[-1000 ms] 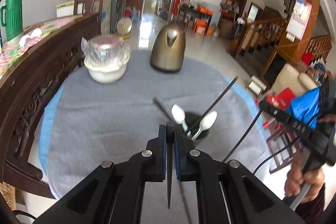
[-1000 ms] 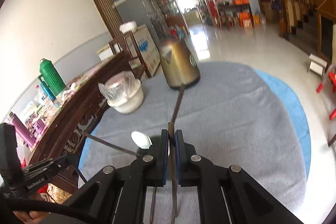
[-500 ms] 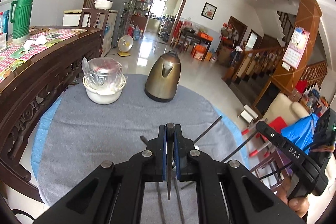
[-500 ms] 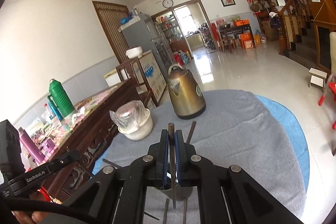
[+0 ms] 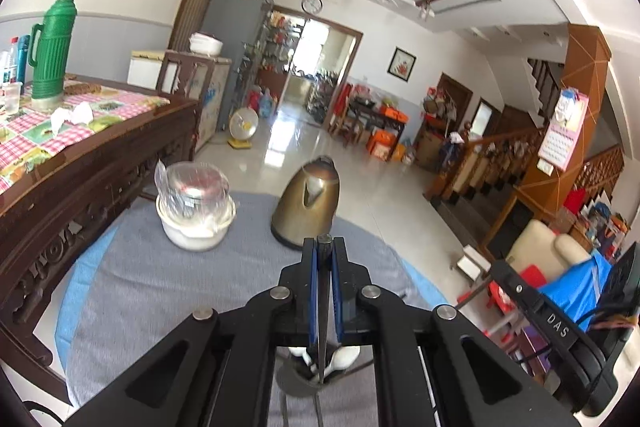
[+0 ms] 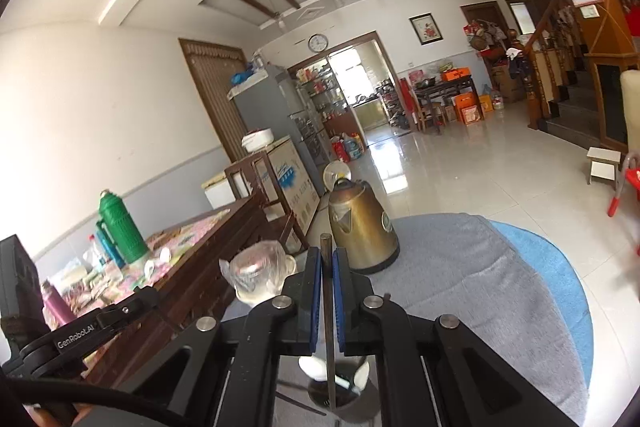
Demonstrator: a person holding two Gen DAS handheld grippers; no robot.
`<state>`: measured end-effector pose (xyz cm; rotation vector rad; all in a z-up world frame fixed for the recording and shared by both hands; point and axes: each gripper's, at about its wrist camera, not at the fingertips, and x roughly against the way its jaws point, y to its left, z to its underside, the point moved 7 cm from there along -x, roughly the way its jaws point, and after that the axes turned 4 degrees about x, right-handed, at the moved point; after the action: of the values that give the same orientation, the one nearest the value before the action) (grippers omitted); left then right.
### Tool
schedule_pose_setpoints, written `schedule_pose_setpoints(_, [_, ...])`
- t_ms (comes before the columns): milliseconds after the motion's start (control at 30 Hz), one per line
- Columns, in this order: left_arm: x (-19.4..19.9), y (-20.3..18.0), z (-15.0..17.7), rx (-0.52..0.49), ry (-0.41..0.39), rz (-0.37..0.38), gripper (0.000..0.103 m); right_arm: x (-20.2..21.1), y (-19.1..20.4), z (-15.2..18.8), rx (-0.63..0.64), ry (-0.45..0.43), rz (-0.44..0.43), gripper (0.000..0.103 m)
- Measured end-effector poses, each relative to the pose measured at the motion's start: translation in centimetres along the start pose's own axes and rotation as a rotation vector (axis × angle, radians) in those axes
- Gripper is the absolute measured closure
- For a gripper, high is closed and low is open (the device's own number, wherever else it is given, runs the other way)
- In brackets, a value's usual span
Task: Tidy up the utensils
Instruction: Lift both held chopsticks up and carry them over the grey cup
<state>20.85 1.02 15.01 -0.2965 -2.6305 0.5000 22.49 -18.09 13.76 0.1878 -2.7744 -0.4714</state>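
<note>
My left gripper (image 5: 323,251) is shut on a dark chopstick (image 5: 322,327) that stands upright, its lower tip in a dark cup (image 5: 298,381) holding white spoons (image 5: 344,357). My right gripper (image 6: 326,261) is shut on a second dark chopstick (image 6: 328,307), also upright, its tip down in the same cup (image 6: 340,401) beside the white spoons (image 6: 314,367). The cup stands on the grey cloth (image 5: 152,291) of the round table. Each gripper's body shows at the edge of the other's view.
A brass kettle (image 5: 308,203) and a white bowl with a plastic-wrapped lid (image 5: 196,211) stand at the table's far side. A dark wooden sideboard (image 5: 80,171) with a green thermos (image 5: 50,47) runs along the left. Another thin dark stick (image 6: 298,401) lies by the cup.
Both grippers have tilted upward and swung their chopsticks from slanted to upright over the cup. The cup and spoons have dropped to the bottom of both views.
</note>
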Motion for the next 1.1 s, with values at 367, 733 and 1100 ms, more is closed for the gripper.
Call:
schedule_pose_setpoints(367, [-3.3,0.6,1.9,-0.002,-0.009,-0.061,0.096,-3.2,-0.6,1.9,-0.001,0.028,0.067,0.097])
schedule_pose_setpoints(733, [-4.2,1.1,4.1,-0.01,0.044,-0.069,0.096,-3.5,-0.3,3.6,0.033,0.065,0.066,0.097])
schedule_pose_setpoints(1100, [-3.7,-0.1,5.1,-0.061,0.078,-0.043,0.096,-3.1,0.5,4.9,0.046,0.103,0.042,0.096])
